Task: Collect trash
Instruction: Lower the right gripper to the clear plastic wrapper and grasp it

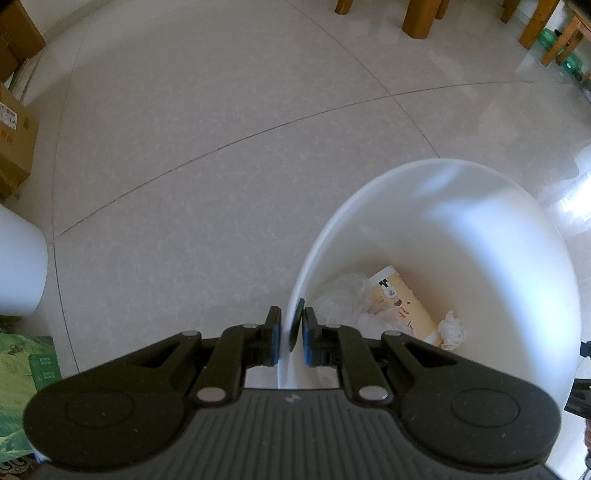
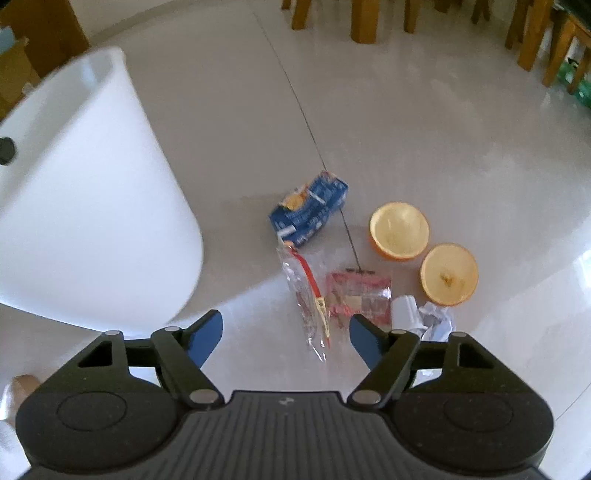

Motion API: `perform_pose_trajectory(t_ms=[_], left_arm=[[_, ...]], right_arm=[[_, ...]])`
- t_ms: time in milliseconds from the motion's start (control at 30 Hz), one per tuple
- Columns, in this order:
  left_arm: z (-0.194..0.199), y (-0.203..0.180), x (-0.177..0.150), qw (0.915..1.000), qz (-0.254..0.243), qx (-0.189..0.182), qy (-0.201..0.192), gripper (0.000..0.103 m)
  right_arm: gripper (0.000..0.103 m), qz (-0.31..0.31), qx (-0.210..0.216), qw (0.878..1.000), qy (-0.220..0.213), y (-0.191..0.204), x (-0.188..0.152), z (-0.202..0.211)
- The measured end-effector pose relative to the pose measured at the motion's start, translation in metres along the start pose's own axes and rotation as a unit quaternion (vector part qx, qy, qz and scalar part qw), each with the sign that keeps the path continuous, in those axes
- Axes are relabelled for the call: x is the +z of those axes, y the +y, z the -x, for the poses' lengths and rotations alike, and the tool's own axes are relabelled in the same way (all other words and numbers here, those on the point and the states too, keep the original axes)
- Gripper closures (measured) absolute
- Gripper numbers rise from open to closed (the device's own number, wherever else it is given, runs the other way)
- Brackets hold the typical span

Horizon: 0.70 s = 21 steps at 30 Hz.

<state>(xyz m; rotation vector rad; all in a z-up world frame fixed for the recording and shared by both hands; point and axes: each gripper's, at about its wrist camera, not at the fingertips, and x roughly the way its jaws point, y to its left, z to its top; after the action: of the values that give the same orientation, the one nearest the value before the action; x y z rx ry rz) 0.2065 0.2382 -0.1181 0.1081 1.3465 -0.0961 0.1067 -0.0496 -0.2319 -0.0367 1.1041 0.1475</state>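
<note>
Home (tiled floor [image 1: 221,110], wooden chair legs [image 2: 364,22])

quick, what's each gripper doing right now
Left gripper: shut on the rim of the white bin.
Right gripper: open, holding nothing, above the clear wrapper.

Two matte black grippers: left gripper [image 1: 290,334], right gripper [image 2: 286,338]. Ribbed dark grey housing with a small pale mark, rounded lobes bearing circular recesses, silver pivot pins, angled linkage arms, blue-padded fingers [image 2: 207,338].
</note>
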Motion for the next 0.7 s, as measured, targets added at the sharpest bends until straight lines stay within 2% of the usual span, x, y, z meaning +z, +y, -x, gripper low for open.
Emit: perform_pose_trajectory(t_ms=[367, 600, 700], left_arm=[[0.000, -0.003, 0.000, 1.0000, -0.003, 0.003, 0.000, 0.093], [0.000, -0.003, 0.000, 1.0000, -0.003, 0.004, 0.000, 0.093], [0.000, -0.004, 0.000, 1.0000, -0.002, 0.004, 0.001, 0.093]], right_arm=[[0.023, 0.042, -0.040, 0.998, 0.026, -0.005, 0.013, -0.072], [0.023, 0.061, -0.064, 0.993, 0.072, -0.005, 0.014, -0.128], [0.029, 0.065, -0.076, 0.991, 0.089, -0.003, 0.010, -0.143]])
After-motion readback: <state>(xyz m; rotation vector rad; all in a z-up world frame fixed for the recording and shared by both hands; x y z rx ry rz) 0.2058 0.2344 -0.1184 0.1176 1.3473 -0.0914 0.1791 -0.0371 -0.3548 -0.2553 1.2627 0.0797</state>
